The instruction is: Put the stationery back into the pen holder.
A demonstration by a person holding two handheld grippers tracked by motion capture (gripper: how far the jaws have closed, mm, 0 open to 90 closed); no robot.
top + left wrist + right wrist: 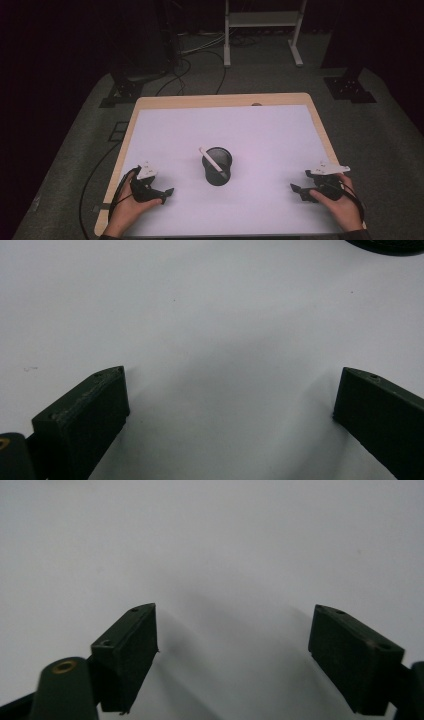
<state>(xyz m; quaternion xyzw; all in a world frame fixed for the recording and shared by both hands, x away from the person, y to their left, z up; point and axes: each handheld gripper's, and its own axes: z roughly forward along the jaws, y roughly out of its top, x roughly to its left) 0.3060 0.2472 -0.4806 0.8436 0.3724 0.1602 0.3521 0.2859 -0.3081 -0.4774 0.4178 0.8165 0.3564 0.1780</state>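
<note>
Clearly the wooden tabletop [320, 125] under its white sheet is the largest thing, and the round black cup [217, 166] near its middle serves as the landmark. A slim white stick [212, 161] leans inside that cup, its lower end hidden by the wall and its upper end poking over the rim on the left; nothing else can be made out within. Left of the cup and nearer the person, the left hand-held gripper [166, 193] rests low with jaws spread wide and nothing between them. Well to the right of the cup, the right hand-held gripper [298, 192] likewise gapes empty over bare sheet. Judging by this, the stick looks delivered, so the sensible finish is to keep both tools low and apart from the cup, avoiding any nudge that could tip it.
</note>
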